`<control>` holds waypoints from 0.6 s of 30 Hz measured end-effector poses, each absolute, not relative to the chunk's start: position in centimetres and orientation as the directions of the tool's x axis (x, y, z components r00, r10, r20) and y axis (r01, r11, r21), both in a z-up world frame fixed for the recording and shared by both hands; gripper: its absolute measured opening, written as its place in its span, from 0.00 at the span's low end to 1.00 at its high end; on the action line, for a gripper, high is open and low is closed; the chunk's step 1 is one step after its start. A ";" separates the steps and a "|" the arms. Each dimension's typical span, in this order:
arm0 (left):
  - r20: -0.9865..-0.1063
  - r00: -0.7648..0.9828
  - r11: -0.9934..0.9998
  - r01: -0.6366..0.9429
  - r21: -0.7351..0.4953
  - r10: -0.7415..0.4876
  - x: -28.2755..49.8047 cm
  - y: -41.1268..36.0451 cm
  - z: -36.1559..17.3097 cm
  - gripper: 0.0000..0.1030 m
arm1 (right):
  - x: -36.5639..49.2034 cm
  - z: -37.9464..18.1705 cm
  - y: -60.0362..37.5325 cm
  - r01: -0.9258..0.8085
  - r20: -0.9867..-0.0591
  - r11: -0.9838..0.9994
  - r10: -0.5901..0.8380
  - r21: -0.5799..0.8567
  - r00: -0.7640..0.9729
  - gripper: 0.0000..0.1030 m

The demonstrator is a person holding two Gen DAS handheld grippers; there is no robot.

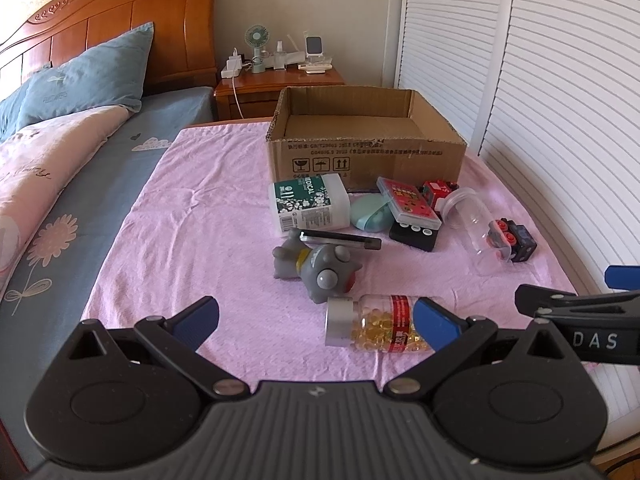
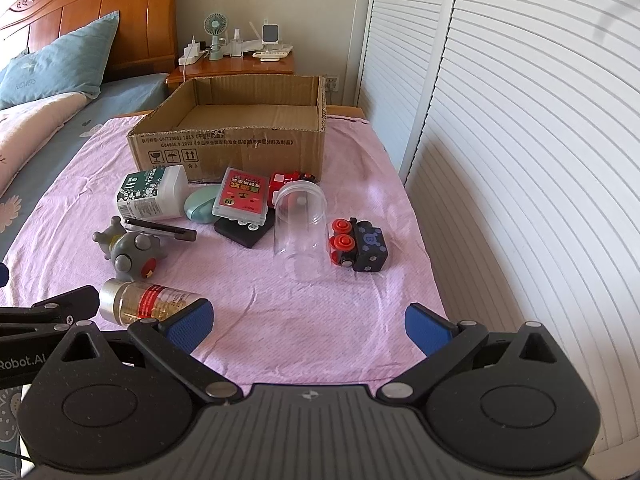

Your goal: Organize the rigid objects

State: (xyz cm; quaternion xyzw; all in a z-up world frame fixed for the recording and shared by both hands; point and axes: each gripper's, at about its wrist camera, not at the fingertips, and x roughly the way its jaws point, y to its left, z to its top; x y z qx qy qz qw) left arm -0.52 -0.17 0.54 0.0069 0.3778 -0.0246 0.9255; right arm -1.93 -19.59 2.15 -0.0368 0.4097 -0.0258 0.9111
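Note:
An open cardboard box (image 1: 366,152) (image 2: 228,144) stands at the far end of a pink cloth (image 1: 208,240). In front of it lie a white medical bottle (image 1: 308,206) (image 2: 154,192), a mint case (image 1: 368,213), a red card box (image 2: 242,196), a black pen (image 1: 340,239), a grey toy figure (image 1: 320,270) (image 2: 130,250), a clear jar (image 2: 298,232), a black and red toy car (image 2: 360,246) and a capsule bottle (image 1: 376,326) (image 2: 146,300). My left gripper (image 1: 316,324) is open near the capsule bottle. My right gripper (image 2: 308,326) is open over bare cloth.
A bed with a blue pillow (image 1: 84,80) lies to the left. Behind the box, a wooden nightstand (image 1: 280,88) carries a fan and chargers. White louvred doors (image 2: 520,140) run along the right. A red toy truck (image 2: 290,179) sits beside the box.

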 end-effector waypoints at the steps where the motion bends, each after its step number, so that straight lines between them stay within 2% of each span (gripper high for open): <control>1: -0.699 0.714 0.999 0.052 -0.007 -0.042 -0.5 -0.2 0.5 0.99 | -1.9 2.2 -19.6 0.016 -0.744 0.996 -0.077 -0.088 0.664 1.00; 11: -0.678 0.730 0.994 0.104 -0.015 -0.087 -0.3 -0.6 0.2 0.99 | -1.7 2.1 -20.4 0.001 -0.731 0.997 -0.056 -0.075 0.681 1.00; 18: -0.683 0.715 0.979 0.205 -0.004 -0.152 0.6 -1.4 -0.6 1.00 | -1.2 1.7 -21.7 0.023 -0.725 0.998 -0.060 -0.061 0.686 1.00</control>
